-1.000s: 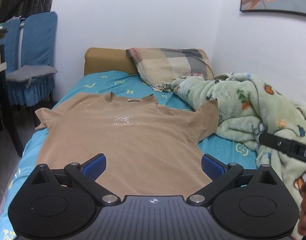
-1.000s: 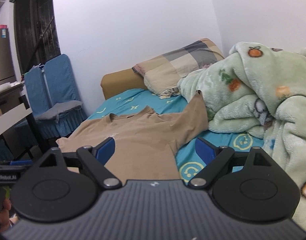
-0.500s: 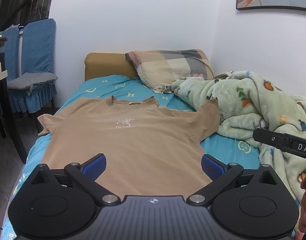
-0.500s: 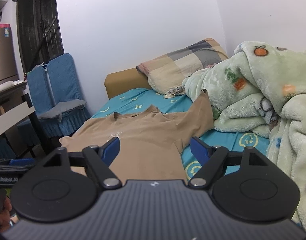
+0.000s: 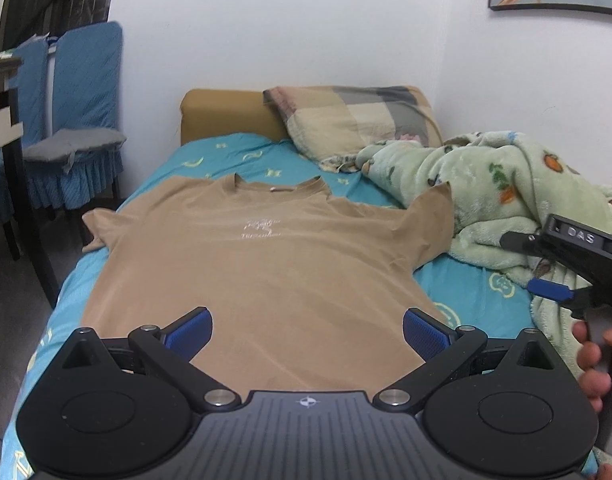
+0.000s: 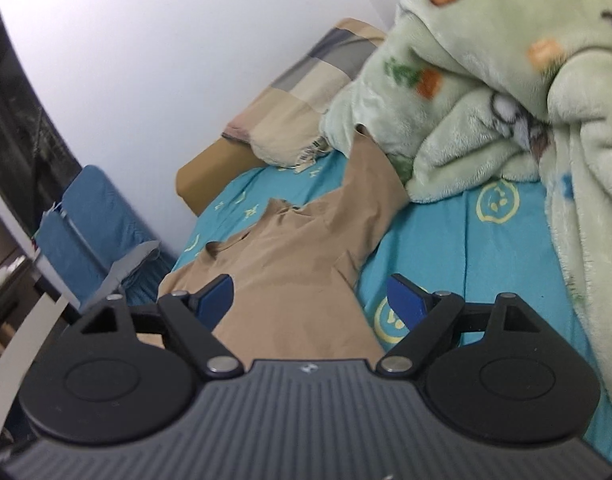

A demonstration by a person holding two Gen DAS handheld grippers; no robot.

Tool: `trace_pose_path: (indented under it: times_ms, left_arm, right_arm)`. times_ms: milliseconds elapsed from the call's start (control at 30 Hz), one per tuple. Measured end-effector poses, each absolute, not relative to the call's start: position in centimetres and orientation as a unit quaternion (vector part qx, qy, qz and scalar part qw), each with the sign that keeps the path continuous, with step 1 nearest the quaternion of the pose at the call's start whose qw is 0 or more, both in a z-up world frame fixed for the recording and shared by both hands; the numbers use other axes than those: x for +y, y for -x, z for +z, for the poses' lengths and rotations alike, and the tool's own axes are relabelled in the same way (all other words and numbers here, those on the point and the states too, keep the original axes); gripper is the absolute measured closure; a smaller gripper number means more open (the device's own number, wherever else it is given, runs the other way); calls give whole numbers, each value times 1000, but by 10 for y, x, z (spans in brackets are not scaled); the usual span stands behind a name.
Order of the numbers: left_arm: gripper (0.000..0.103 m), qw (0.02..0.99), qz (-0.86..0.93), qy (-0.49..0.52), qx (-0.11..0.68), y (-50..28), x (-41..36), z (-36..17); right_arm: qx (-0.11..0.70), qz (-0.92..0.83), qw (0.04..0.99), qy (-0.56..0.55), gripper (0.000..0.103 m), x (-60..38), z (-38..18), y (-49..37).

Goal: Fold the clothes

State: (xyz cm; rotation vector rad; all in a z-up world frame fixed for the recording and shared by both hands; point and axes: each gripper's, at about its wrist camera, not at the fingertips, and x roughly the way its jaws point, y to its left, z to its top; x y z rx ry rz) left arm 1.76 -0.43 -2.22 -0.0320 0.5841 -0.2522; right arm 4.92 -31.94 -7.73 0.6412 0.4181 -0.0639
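Note:
A tan T-shirt (image 5: 262,264) lies flat and face up on the blue bed sheet (image 5: 234,156), collar toward the headboard. Its right sleeve (image 5: 433,220) rests up against a green blanket. It also shows in the right wrist view (image 6: 302,264). My left gripper (image 5: 307,330) is open and empty, above the shirt's hem. My right gripper (image 6: 311,300) is open and empty, tilted, over the shirt's right edge below the sleeve. The right gripper also shows in the left wrist view (image 5: 577,256), at the right edge over the blanket.
A rumpled green fleece blanket (image 5: 505,184) fills the bed's right side. A checked pillow (image 5: 357,120) leans on the tan headboard (image 5: 222,116). Two blue-covered chairs (image 5: 78,120) and a dark table leg (image 5: 26,184) stand left of the bed. White walls enclose the head and right side.
My right gripper moved forward and rolled to a tilt toward the shirt's right sleeve area. My left gripper shifted slightly. The shirt has not moved.

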Motion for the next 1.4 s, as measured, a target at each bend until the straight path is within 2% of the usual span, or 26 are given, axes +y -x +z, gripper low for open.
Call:
trace_pose_path:
  times_ms: [467,600,633,667,700,867,1100,1133,1200,1233,1267,1333,1400]
  left_arm:
    - [0,941,-77,0,330,-48,-4,-61]
    - [0,938,-69,13,339,-63,0,-72]
    - [0,939,-67,15,338,-66,0,-74]
    - [0,939,-64,16,338,-70,0,-76]
    - [0,939,-62,17,338,-73,0,-77]
    - [0,939,-52,35,339,-92,1,-83]
    - [0,937,-50,49,341,-119,-5,-91]
    - [0,938,-51,49,340,-122,-6,-92]
    - [0,940,-50,43,334,-125,-7,-91]
    - [0,941,-48,42,331,-127,-7,-89]
    - [0,943,-45,39,327,-127,-6,-86]
    - [0,948,-35,21,315,-127,-5,-80]
    - [1,953,-20,-17,300,-124,-6,-72]
  right_arm:
    - [159,-24,858,-488,17,-391,-162,-161]
    - [176,-31,842,-510,18,-403,-195,-202]
    - [176,-30,841,-510,19,-404,-202,-211]
    - [173,-28,843,-509,28,-405,-209,-220]
    - [165,-22,849,-501,29,-405,-213,-229]
    - [173,9,897,-407,30,-385,-213,-275]
    - [160,24,906,-391,31,-386,-209,-324]
    - [160,21,908,-386,35,-388,-207,-329]
    - [162,10,914,-373,56,-388,-199,-337]
    - [166,-1,919,-358,72,-385,-192,-339]
    - [166,-19,929,-329,84,-379,-184,-338]
    - [156,-53,951,-262,93,-363,-165,-333]
    - [141,-74,965,-210,94,-346,-138,-327]
